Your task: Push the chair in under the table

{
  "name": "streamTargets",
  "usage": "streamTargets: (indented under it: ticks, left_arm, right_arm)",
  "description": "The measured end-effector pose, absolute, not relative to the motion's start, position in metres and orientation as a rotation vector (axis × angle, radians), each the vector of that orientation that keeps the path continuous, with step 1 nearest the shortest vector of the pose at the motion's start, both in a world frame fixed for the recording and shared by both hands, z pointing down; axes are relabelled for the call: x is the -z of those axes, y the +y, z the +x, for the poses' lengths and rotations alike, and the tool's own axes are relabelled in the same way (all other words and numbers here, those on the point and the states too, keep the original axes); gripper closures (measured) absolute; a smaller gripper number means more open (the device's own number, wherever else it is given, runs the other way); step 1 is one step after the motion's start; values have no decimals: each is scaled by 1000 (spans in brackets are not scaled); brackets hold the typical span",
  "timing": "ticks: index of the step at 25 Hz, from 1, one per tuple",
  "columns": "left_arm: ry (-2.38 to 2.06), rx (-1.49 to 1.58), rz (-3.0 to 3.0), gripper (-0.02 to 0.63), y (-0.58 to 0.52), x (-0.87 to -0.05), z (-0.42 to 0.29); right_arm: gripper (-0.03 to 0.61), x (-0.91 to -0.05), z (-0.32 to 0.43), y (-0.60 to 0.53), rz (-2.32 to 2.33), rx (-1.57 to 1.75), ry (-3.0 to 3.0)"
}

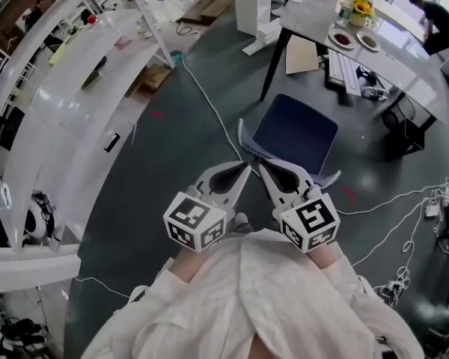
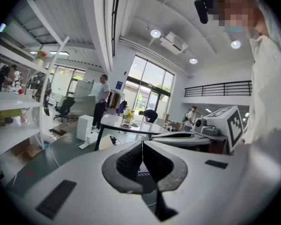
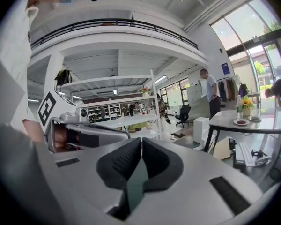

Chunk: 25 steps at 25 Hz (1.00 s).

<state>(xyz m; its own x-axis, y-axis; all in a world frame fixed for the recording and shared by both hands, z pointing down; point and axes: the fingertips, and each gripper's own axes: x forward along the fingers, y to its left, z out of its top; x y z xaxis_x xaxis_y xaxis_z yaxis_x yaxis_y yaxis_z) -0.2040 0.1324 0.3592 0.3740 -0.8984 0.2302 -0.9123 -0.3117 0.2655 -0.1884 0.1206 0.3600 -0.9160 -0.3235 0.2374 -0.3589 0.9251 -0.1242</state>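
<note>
Open floor left of the chair, crossed by a thin white cable. Bare strip between chair and table. Under the table's near edge, in the way: black leg, leaning cardboard sheet, keyboard. White shelving walling the left.

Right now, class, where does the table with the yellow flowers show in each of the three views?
Head view: the table is at top right, beyond the blue chair.
Left gripper view: the table is near the centre, just above the gripper's own jaws.
Right gripper view: the table is at the right edge, at mid-height.
Shared landmark: the yellow flowers standing on it.
</note>
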Motion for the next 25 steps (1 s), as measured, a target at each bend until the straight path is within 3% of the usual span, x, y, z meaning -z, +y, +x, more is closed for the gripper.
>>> streamTargets:
  ticks: [13,25]
  left_arm:
    - [-1197,-135,2522,598,114,-372,-151]
    - [-1098,-110,2593,598,96,-371,-122]
  right_arm:
    - [545,-369,-131,103,988,-283,-2772]
    - [545,-376,-87,94,1131,-214,-2669]
